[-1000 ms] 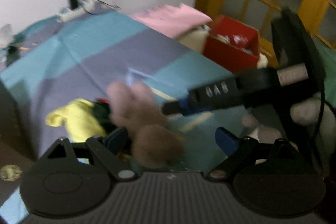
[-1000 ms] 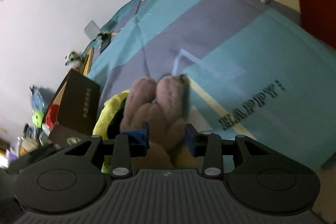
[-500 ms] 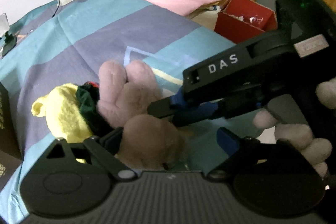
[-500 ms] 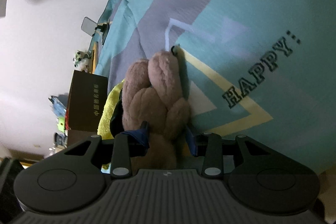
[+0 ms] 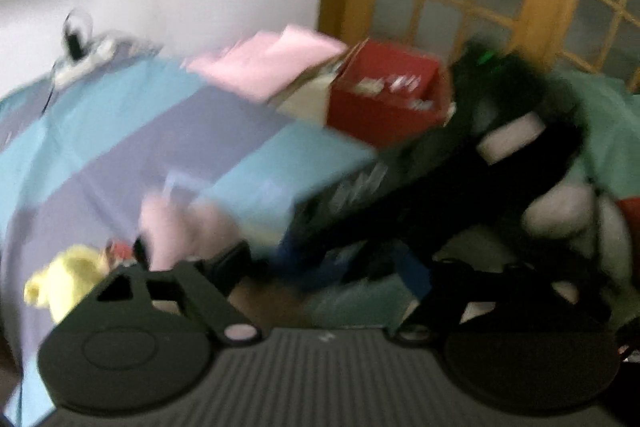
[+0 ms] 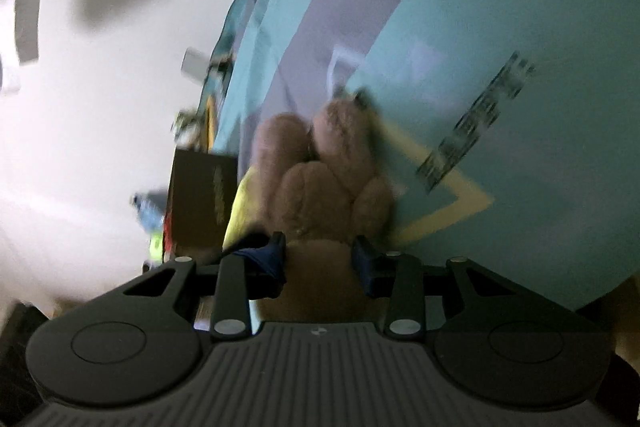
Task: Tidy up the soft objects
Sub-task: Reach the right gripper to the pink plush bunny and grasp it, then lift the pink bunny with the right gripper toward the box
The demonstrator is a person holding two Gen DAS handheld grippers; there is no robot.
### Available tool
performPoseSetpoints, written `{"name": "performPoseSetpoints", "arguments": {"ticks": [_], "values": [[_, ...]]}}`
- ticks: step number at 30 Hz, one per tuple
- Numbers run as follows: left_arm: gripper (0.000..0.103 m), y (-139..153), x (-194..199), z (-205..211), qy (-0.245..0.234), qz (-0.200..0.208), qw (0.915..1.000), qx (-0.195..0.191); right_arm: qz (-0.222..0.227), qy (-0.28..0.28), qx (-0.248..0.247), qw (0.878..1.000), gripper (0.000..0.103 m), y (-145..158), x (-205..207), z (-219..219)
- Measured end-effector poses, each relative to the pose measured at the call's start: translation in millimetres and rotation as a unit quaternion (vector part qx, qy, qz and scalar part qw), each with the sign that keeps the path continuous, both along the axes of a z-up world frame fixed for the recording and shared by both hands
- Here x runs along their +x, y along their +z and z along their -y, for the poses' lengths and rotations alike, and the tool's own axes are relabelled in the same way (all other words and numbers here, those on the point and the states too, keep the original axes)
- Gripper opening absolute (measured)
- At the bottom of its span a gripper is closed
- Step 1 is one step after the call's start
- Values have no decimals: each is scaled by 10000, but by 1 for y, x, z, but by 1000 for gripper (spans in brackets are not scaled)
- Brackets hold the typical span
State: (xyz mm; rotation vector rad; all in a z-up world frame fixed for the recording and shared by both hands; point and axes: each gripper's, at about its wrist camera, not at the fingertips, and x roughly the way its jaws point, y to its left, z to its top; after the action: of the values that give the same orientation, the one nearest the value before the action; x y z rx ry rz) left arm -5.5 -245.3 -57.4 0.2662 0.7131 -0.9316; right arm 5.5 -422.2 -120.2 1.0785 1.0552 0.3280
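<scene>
Right wrist view, one brown plush rabbit (image 6: pixel 320 187), one yellow plush (image 6: pixel 240 207), fingers (image 6: pixel 276 255) closing on rabbit.

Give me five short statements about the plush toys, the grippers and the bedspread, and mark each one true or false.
1. The brown plush toy sits between the right gripper's closing jaws. True.
2. A yellow plush lies beside the brown one. True.
3. The box at the bed's far edge is blue. False: it is red.
4. The bedspread is plain white. False: teal and purple, with printed lettering.
5. The left gripper has its jaws apart, closing. True.
</scene>
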Motion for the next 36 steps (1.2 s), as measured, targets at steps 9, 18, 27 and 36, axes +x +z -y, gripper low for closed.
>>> {"name": "performPoseSetpoints", "arguments": {"ticks": [9,18,27,36], "values": [[80,-5,-5,-30,98,11,9999,134,232,-378,-192,9988,21,5,-13,2],[85,-35,6,-41,451,-379,9974,424,101,-159,-881,9959,25,-5,4,-24],[77,-36,7,-39,530,-187,9975,419,-116,-389,-117,9991,24,-17,-7,-14],[60,-13,-3,-30,175,105,9997,95,84,-752,219,9969,24,5,-31,4]]}}
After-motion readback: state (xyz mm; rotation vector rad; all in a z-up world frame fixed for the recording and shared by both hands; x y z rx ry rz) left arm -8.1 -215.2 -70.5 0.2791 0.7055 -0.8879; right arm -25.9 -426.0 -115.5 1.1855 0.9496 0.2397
